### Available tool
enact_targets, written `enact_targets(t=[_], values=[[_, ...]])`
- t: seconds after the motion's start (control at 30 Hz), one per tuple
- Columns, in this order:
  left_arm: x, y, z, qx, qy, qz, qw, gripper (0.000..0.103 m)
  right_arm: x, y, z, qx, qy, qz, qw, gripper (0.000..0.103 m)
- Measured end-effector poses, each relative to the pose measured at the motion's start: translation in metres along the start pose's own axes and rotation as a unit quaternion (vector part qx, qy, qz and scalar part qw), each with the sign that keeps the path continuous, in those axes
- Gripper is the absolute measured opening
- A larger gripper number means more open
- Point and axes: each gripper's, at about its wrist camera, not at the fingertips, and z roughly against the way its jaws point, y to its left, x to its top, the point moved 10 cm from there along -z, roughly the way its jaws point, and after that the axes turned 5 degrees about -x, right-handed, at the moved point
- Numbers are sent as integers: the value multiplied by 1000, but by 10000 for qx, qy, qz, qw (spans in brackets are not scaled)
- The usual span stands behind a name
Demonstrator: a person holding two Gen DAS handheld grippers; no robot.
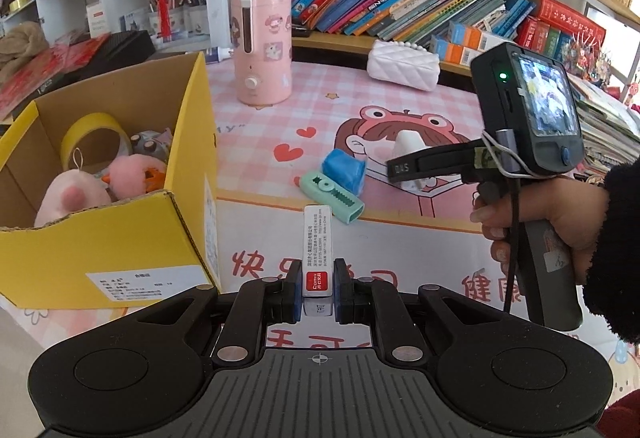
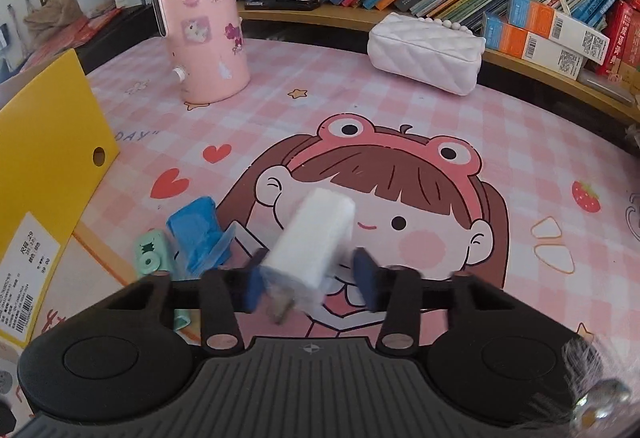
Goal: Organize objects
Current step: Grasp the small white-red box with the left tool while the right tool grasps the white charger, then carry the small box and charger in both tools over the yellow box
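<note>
My left gripper point(image 1: 317, 290) is shut on a slim white box with a red label point(image 1: 317, 238), held above the pink mat just right of the yellow cardboard box point(image 1: 120, 238). My right gripper point(image 2: 311, 282) holds a white plug adapter point(image 2: 316, 234) between its blue pads, metal prongs toward the camera; the picture is blurred there. In the left wrist view the right gripper point(image 1: 396, 169) and adapter point(image 1: 408, 144) hang over the cartoon girl's face. A crumpled blue packet point(image 2: 200, 234) and a mint-green tool point(image 2: 152, 254) lie to their left.
The yellow box point(image 2: 48, 142) holds a yellow tape roll point(image 1: 94, 136), a pink plush point(image 1: 72, 198) and a grey toy point(image 1: 150, 142). A pink humidifier point(image 1: 262, 46) and a white quilted purse point(image 1: 404, 64) stand at the back. Bookshelves ring the table. A person's hand point(image 1: 552, 214) grips the right handle.
</note>
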Motion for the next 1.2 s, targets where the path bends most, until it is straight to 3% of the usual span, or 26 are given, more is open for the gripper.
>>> enact_targets(t=[0.07,0.43,0.73,1.2], values=[[0,-1,0,-7,-17,2,10000,13,-1,-3,2,17,1,-70,10000,25],[3,-5,3,-175,-144,31,9997,13,-15,-18,56,40,-92,-407,9991,25],[5,-11,11,-510,-365,31,9980,13,-31,-6,118,68,-297,-382,9988,25],[-6,8,40,-914,-525,-74,9944,13,-71,23,166,-204,-169,-603,9978,25]])
